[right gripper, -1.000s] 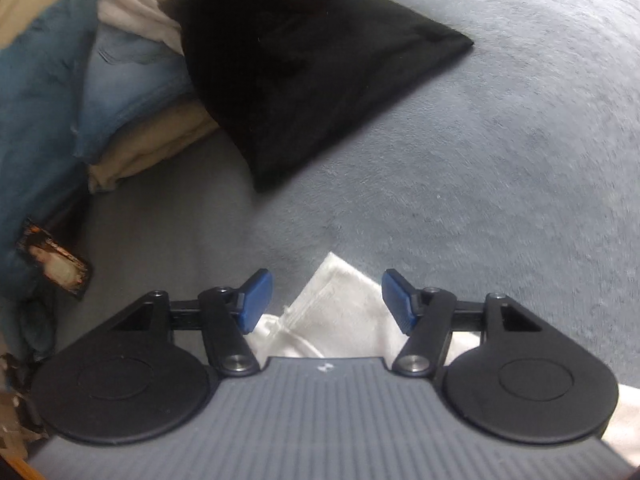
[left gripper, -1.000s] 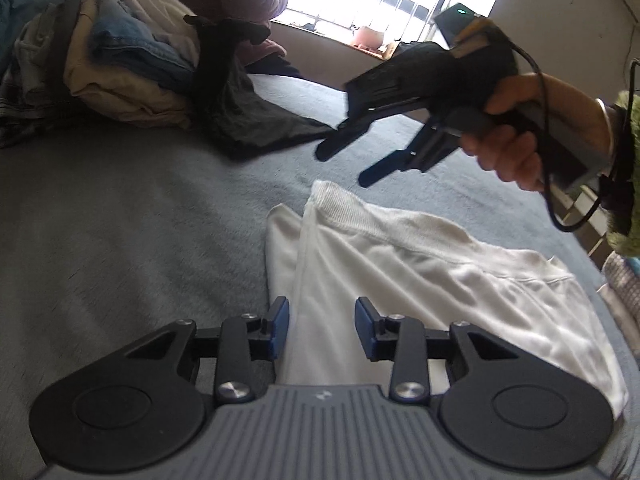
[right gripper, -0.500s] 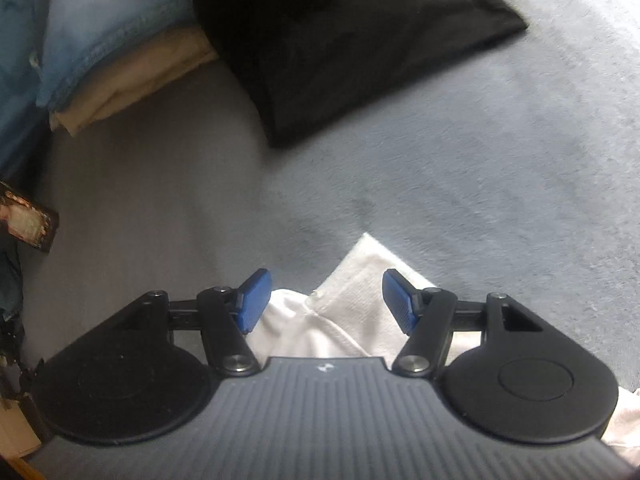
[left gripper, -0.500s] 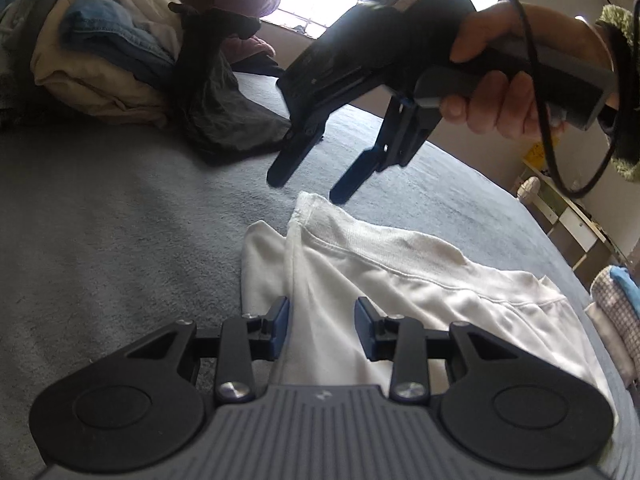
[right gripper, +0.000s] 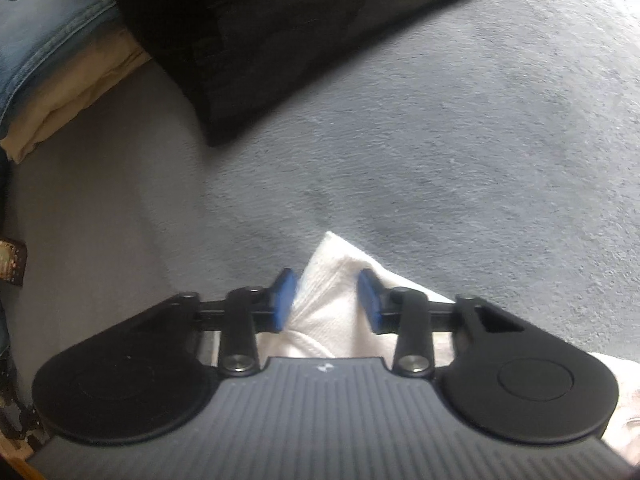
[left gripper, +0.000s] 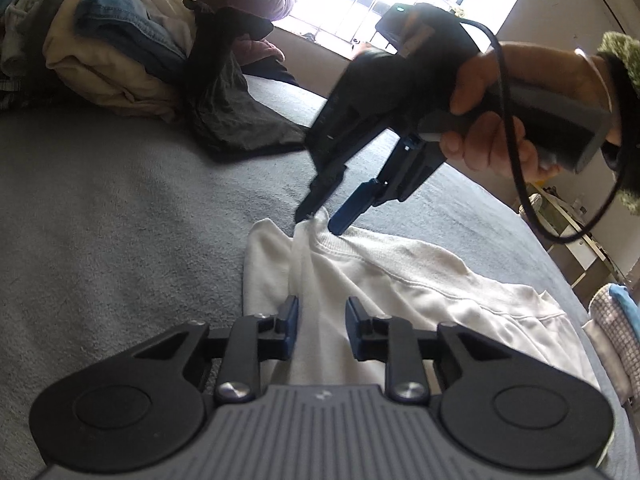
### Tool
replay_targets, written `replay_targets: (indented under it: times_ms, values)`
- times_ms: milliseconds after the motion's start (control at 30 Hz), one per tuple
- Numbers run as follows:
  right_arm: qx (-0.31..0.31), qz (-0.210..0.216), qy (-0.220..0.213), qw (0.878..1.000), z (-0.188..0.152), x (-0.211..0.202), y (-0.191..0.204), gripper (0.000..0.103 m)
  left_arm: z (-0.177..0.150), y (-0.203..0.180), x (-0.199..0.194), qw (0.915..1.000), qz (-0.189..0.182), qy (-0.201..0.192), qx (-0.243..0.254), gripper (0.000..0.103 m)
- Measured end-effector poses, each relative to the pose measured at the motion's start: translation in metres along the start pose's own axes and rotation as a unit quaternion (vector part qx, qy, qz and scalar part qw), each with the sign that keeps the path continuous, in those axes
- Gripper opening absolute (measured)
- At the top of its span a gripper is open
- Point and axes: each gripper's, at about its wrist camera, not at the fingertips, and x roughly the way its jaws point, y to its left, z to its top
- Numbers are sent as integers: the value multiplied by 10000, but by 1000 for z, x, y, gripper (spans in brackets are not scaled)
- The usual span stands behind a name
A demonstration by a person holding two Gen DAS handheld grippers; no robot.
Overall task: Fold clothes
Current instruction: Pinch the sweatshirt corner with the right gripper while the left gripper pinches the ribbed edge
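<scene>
On the grey bed (left gripper: 120, 208), both claws gape around the white garment (left gripper: 400, 280); the right claw (right gripper: 326, 298) should pinch the ribbed corner squarely, and the left claw (left gripper: 322, 320) the near edge.

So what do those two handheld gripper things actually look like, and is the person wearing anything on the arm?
Each gripper is black, with a ribbed grey body, two round black discs, silver screws and blue finger pads. The right gripper has a grey pistol handle and a black cable looping from it, with a small green light on top. The hand shows a fuzzy green cuff at the wrist.
</scene>
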Motion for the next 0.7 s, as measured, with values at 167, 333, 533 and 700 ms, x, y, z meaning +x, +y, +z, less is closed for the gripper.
replay_targets:
  times_ms: [167, 333, 533, 700]
  values:
    - [-169, 53, -372, 9992, -13, -12, -3, 6, -1, 4, -5, 9996, 131, -123, -224, 8]
    - [-403, 163, -873, 9952, -30, -34, 4, 5, -4, 2, -18, 9982, 147, -368, -456, 7]
    - [-500, 299, -1036, 9929, -32, -48, 11, 5, -4, 6, -28, 9964, 162, -421, -715, 7]
    - [-558, 322, -1062, 9923, -31, -44, 17, 5, -3, 7, -33, 9958, 204, -444, -778, 7]
